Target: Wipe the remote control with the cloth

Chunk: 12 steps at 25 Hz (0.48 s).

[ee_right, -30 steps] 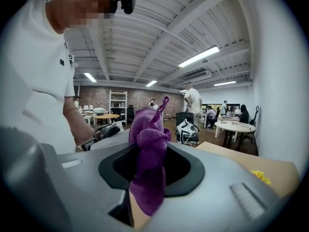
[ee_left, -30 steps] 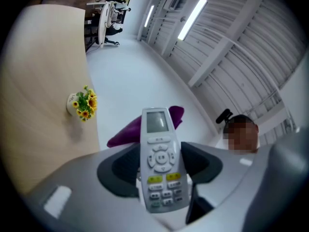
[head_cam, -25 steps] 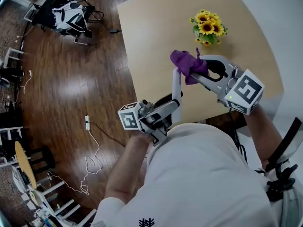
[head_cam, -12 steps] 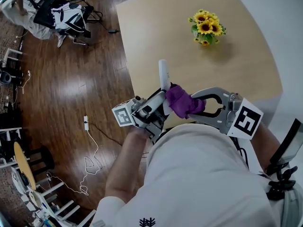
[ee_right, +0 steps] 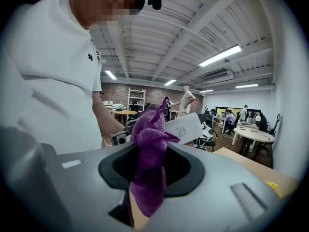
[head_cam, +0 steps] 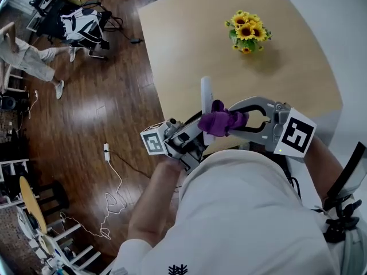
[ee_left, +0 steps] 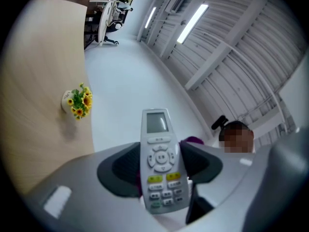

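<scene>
My left gripper [head_cam: 198, 132] is shut on the lower half of a white remote control [head_cam: 206, 98], which stands up over the near table edge. The left gripper view shows its screen and buttons [ee_left: 161, 158] between the jaws [ee_left: 161, 166]. My right gripper [head_cam: 228, 119] is shut on a purple cloth [head_cam: 220, 119], and the cloth presses against the remote's right side. The right gripper view shows the cloth [ee_right: 149, 161] bunched between the jaws, with the remote's back [ee_right: 186, 127] just beyond it.
A small pot of sunflowers [head_cam: 246, 32] stands at the far right of the light wooden table [head_cam: 189, 33]. Dark wood floor with a white cable [head_cam: 112, 182] lies to the left. A person [head_cam: 28, 59] walks at the far left.
The remote and cloth came together near the table's front edge a second ago. Since half a second ago the cloth has shifted slightly up along the remote. A person walked into view at left.
</scene>
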Motion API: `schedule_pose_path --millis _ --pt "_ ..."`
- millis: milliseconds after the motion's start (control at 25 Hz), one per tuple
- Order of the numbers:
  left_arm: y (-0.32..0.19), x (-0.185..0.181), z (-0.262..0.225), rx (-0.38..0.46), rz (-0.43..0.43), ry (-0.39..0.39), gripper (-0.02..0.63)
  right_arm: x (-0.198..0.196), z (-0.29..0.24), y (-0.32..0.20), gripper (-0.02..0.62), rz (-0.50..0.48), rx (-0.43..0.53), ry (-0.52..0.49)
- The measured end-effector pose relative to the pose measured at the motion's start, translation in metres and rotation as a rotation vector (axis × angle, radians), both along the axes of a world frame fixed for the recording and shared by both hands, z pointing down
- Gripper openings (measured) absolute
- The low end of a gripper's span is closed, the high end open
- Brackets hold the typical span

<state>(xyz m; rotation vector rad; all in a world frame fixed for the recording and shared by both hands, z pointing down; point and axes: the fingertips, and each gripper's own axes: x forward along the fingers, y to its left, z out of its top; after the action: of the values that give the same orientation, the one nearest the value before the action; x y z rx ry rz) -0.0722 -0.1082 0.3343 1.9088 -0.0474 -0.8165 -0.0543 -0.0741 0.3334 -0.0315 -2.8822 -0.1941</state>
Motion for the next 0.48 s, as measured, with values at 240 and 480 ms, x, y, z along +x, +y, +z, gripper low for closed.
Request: schedule_pose_path --millis 240,480 --pt "0.017 0.007 -0.005 0.033 0.047 -0.022 0.281 0.011 -0.012 -0.042 0.124 0.185 -0.106 -0.051" --pt "0.029 0.008 -0.004 0.039 0.065 -0.040 0.281 0.024 -0.015 -0.078 0.124 0.302 -0.028 -0.050"
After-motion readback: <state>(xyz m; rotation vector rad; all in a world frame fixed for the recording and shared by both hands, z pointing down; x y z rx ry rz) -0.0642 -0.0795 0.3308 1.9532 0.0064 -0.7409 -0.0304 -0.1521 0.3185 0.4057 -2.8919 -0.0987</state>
